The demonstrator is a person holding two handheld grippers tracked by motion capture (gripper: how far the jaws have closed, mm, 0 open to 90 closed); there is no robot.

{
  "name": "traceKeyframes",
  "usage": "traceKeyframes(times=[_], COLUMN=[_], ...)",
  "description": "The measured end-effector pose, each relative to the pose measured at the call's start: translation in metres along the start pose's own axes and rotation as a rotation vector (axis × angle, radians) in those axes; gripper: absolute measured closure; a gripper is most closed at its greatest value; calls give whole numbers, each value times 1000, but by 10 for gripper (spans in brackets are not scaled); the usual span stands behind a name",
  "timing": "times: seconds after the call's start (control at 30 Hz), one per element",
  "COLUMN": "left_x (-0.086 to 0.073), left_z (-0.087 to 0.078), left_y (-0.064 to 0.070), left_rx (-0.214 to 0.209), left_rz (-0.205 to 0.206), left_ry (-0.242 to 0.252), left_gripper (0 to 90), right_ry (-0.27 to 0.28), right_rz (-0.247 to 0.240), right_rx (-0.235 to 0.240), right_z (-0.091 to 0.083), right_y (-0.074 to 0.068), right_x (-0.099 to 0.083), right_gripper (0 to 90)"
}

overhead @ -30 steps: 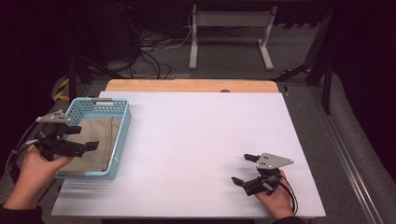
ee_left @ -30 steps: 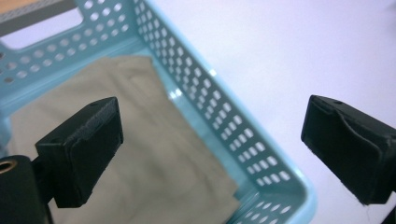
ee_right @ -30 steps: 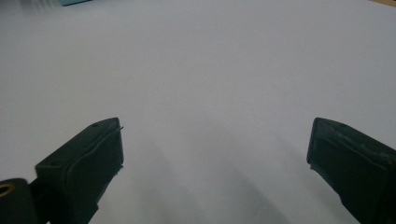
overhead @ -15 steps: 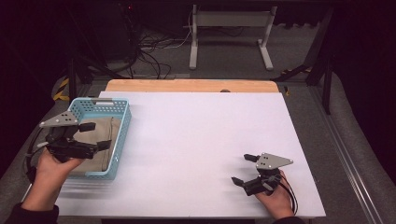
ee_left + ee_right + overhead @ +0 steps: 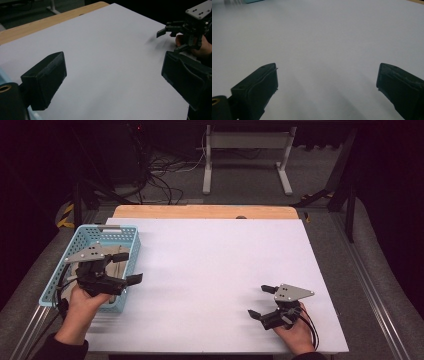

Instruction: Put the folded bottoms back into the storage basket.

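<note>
Left claw and right claw both released; beige cloth inside blue basket.

I see the white worktop lit evenly from above, while the room behind sits nearly black. Shadows under it are soft and faint. My high view is grainy; in both gripper views the near jaws are blurred.

No readable text, label, brand, number or sign appears anywhere.
</note>
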State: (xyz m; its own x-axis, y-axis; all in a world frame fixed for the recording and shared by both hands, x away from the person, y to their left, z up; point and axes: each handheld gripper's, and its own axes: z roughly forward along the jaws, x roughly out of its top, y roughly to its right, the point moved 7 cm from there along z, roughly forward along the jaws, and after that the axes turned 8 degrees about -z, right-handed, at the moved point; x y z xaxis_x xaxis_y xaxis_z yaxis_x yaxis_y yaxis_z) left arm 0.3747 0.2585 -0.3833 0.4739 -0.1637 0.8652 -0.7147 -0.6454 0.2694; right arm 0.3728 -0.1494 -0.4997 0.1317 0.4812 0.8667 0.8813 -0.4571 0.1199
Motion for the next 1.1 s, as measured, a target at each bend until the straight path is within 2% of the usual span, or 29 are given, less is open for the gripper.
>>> traceKeyframes(times=[0.13,0.2,0.47,0.57,0.63,0.8,1.03,1.1], left_x=[-1,-2,-13,-17,-20,-28,-41,-46], left_z=[12,19,48,58,65,79,88,93], left_y=[8,11,24,29,32,36,31,30], left_rx=[-55,-76,-109,-100,-110,-130,-107,-115], left_rz=[-1,11,60,90,97,77,50,43], left_ry=[35,36,22,22,26,36,82,76], left_gripper=[60,58,45,40,37,26,20,16], right_ry=[2,3,7,10,10,11,11,12], right_rz=[-1,-2,-6,-4,-4,-6,-13,-14], right_rx=[2,3,5,7,8,9,9,9], right_z=[0,0,0,0,0,0,0,0], right_y=[0,0,-1,-1,-1,-2,-2,-2], right_x=[0,0,1,1,1,1,1,1], right_gripper=[42,42,42,42,41,41,41,41])
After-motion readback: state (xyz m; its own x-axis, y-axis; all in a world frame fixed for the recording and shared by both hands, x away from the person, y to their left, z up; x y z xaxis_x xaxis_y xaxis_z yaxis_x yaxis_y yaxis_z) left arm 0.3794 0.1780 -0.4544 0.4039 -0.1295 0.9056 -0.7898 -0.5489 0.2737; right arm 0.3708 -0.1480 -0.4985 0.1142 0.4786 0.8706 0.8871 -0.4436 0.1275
